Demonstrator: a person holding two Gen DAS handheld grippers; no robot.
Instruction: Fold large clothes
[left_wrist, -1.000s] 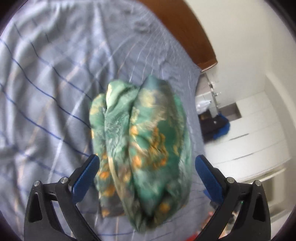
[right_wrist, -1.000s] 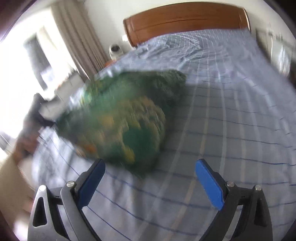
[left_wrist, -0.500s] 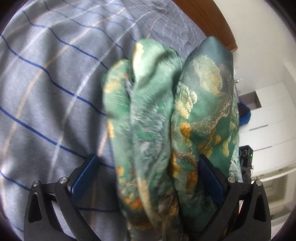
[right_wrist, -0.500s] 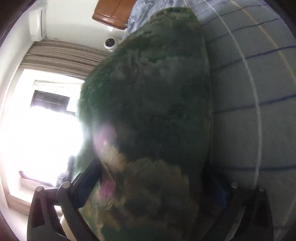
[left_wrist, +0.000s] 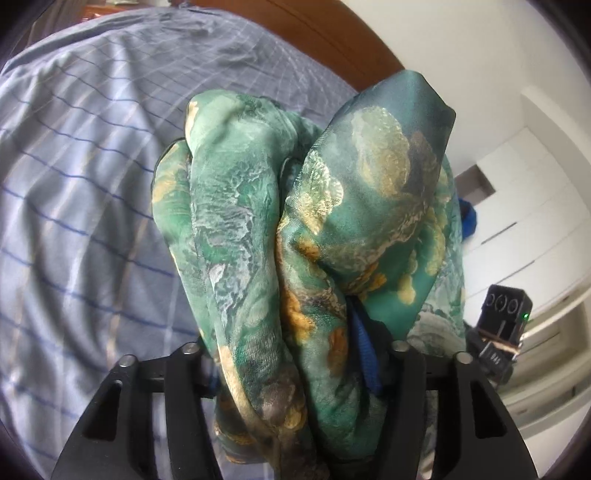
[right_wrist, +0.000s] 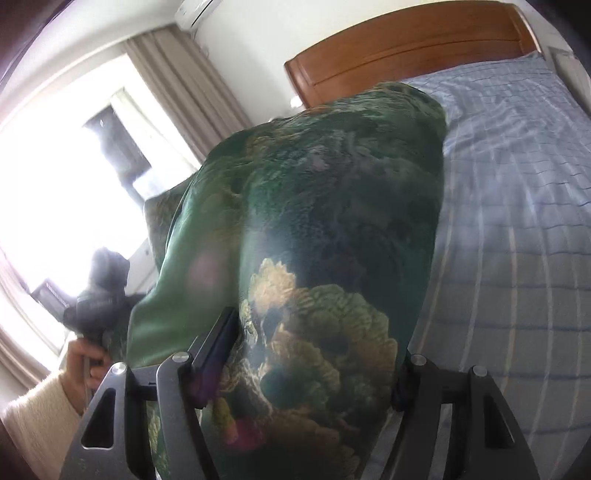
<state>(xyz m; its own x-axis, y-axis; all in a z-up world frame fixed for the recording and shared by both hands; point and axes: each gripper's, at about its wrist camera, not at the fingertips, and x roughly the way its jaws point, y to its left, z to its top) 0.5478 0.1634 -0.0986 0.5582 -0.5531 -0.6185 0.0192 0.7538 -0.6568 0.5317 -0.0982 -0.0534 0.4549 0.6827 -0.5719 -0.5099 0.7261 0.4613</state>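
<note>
A green garment (left_wrist: 258, 240) with gold and orange flower print is bunched into thick folds that stand up between the jaws of my left gripper (left_wrist: 288, 354). Those jaws are closing and press the cloth; one blue pad (left_wrist: 364, 354) shows, the other is buried in fabric. In the right wrist view the same garment (right_wrist: 332, 206) fills the middle as a dark green bulge. My right gripper (right_wrist: 317, 354) is also closing, and its fingers squeeze the bundle from both sides. The bundle hangs above the striped blue bed sheet (right_wrist: 517, 221).
The bed (left_wrist: 74, 184) runs back to a brown wooden headboard (right_wrist: 406, 40). A bright window (right_wrist: 55, 184) with beige curtains (right_wrist: 184, 92) lies to the left, white cupboards (left_wrist: 535, 221) to the right. A hand (right_wrist: 81, 362) in a cream sleeve holds the other gripper.
Both grippers moved in over the garment on the bed and their jaws narrowed onto it. The bundle now fills each view and stands higher against the headboard.
</note>
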